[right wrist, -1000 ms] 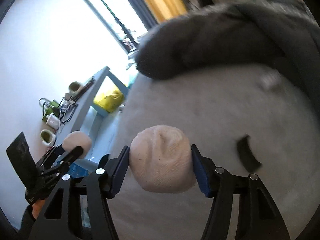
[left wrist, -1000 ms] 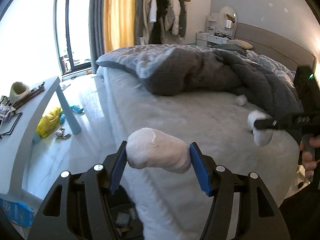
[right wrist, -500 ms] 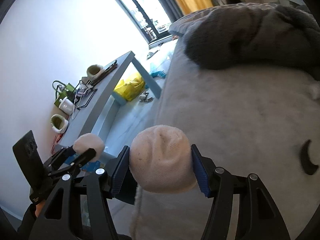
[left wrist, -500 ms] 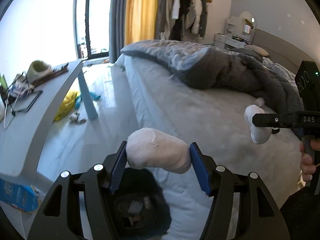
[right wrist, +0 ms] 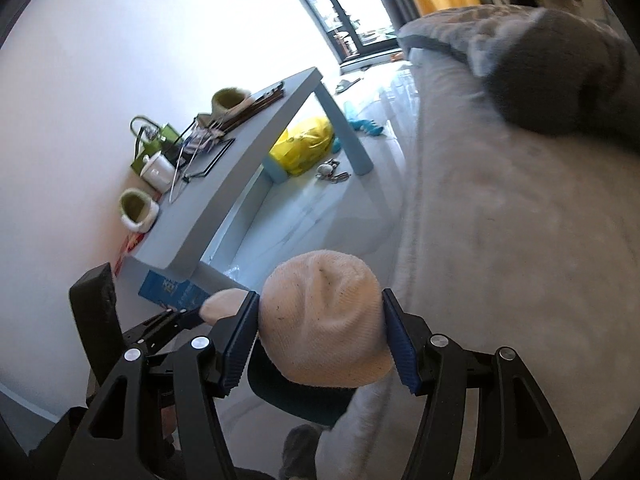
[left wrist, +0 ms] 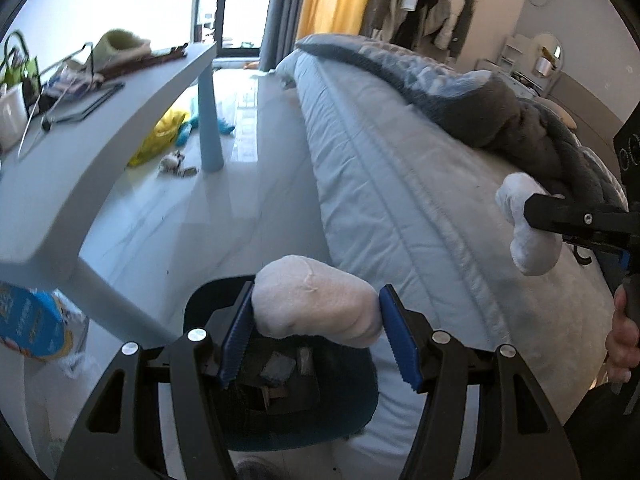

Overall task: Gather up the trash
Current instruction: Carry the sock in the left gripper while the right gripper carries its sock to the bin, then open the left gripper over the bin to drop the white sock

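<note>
Trash in the form of two rolled white cloth bundles is held, one per gripper. The first rolled white cloth bundle [left wrist: 316, 300] is clamped between the blue ribbed fingers [left wrist: 236, 336] of the left gripper [left wrist: 316, 336] and is positioned directly above the dark round trash bin [left wrist: 344, 412], which stands on the floor against the near side edge of the bed. Scraps of paper and cardboard are visible inside the bin.

The second rounded off-white cloth bundle [right wrist: 324, 320] is clamped between the blue fingers [right wrist: 400, 344] of the right gripper [right wrist: 320, 344]. In the right wrist view the bin [right wrist: 296, 396] is seen just below this bundle, at the edge of the bed [right wrist: 500, 260]. In the left wrist view the right gripper [left wrist: 528, 224] is seen over the mattress [left wrist: 400, 184] near its side edge, with its bundle [left wrist: 528, 236] protruding from the fingers; the person's hand [left wrist: 624, 340] grips the handle.

A grey blanket [left wrist: 500, 120] lies heaped on the far part of the bed. A pale grey desk [left wrist: 100, 136] stands across the floor from the bed, carrying a white mug [right wrist: 158, 168], two green-lined slippers [right wrist: 138, 210] and a black wire rack [right wrist: 204, 148]. A yellow plastic bag [right wrist: 304, 146] lies on the floor under the far end of the desk, and a blue printed package [left wrist: 28, 320] lies under its near corner.
</note>
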Tool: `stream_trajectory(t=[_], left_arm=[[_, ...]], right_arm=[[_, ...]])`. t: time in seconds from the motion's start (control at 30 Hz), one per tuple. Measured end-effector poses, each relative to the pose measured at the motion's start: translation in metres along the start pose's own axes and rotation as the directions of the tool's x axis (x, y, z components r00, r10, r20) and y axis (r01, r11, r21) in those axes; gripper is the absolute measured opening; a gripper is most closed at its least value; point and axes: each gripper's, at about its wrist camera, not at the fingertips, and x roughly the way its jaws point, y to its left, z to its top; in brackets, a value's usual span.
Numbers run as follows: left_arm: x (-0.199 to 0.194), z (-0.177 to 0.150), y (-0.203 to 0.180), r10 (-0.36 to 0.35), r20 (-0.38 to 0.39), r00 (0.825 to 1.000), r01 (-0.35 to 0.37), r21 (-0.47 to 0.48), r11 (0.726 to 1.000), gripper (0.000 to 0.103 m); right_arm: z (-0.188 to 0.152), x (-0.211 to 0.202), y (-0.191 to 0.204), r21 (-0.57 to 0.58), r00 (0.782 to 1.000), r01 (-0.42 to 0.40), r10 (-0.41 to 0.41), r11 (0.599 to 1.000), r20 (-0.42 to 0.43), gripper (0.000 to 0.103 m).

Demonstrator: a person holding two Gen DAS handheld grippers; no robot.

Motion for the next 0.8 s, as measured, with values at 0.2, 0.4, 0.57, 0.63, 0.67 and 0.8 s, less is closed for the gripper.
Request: stream_trajectory(t=[0.2, 0.4, 0.57, 0.63, 0.67, 0.8], left_arm=[[0.021, -0.017, 0.026, 0.017, -0.091, 0.996, -0.023, -0.061, 0.998, 0.065], [0.046, -0.036, 0.054, 0.018, -0.178, 0.984, -0.045, -0.146, 0.988, 0.065], [0.062, -0.051, 0.063, 0.011, -0.233, 0.972, -0.050, -0.161, 0.986, 0.066], [0.066, -0.055, 0.066, 0.009, -0.246, 0.969, -0.051, -0.164, 0.985, 0.067], [0.068, -0.057, 0.068, 0.005, -0.253, 0.967, -0.049, -0.166, 0.985, 0.068], [0.068, -0.061, 0.076, 0.003, -0.254, 0.967, -0.050, -0.179, 0.983, 0.075]], right_arm=[[0.000, 0.026, 0.024, -0.060, 1.000, 0.001, -0.002, 0.998, -0.023, 0.061], [-0.002, 0.053, 0.038, -0.099, 0.998, -0.001, -0.005, 0.995, -0.059, 0.061], [-0.006, 0.079, 0.048, -0.120, 0.995, -0.007, -0.005, 0.993, -0.098, 0.061], [-0.008, 0.088, 0.051, -0.128, 0.993, -0.003, -0.012, 0.992, -0.113, 0.061], [-0.010, 0.091, 0.052, -0.130, 0.993, -0.003, -0.012, 0.992, -0.120, 0.061], [-0.014, 0.107, 0.057, -0.135, 0.989, 0.002, -0.022, 0.991, -0.145, 0.061]])
